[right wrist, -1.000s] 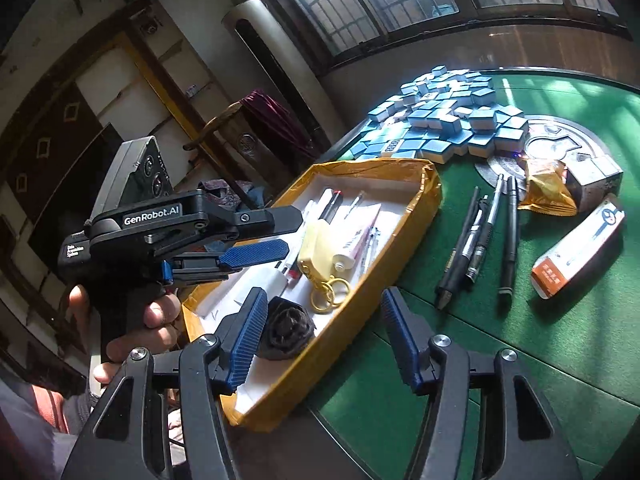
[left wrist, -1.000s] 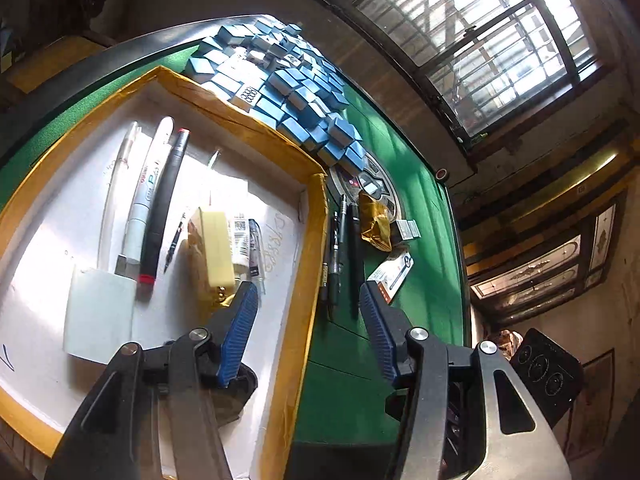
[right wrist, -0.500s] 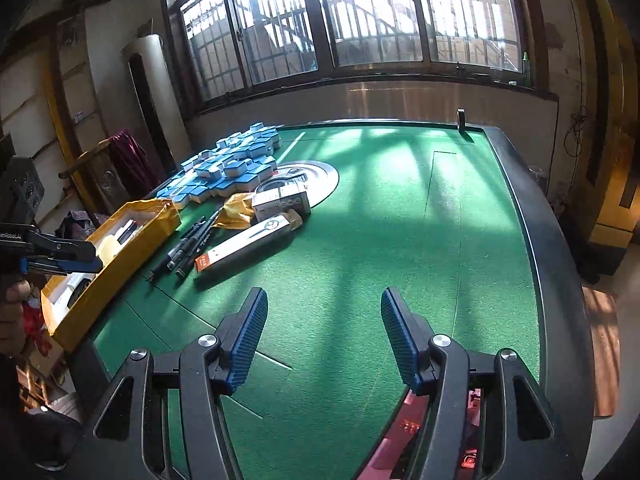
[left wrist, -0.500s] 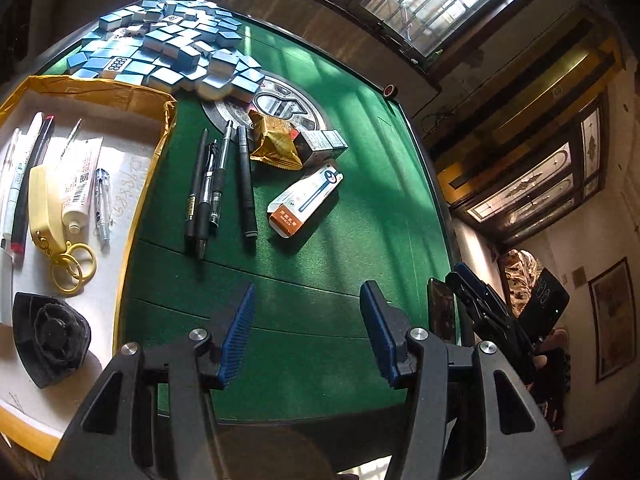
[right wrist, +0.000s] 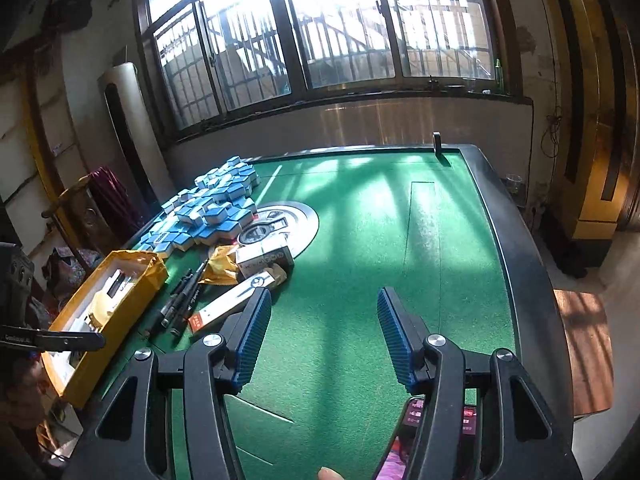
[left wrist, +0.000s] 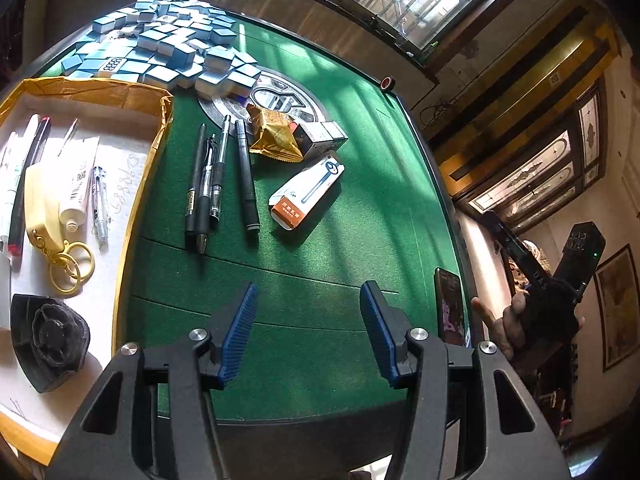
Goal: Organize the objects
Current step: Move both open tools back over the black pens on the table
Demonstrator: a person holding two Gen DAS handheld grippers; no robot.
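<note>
- Ahead of my left claw (left wrist: 308,334), bare green desk (left wrist: 360,216) gives open passage toward 12 o'clock.
- At 11 o'clock, pens (left wrist: 218,178) and a white-orange box (left wrist: 306,194) block the way.
- At 9 o'clock the yellow tray (left wrist: 138,200) walls me off.
- A phone (left wrist: 450,304) sits at 3 o'clock.

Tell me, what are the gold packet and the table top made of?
The gold packet looks like shiny foil or plastic film: it is crinkled and glints in the sun. The table top looks like green felt cloth: matte and fuzzy, with no shine.
</note>
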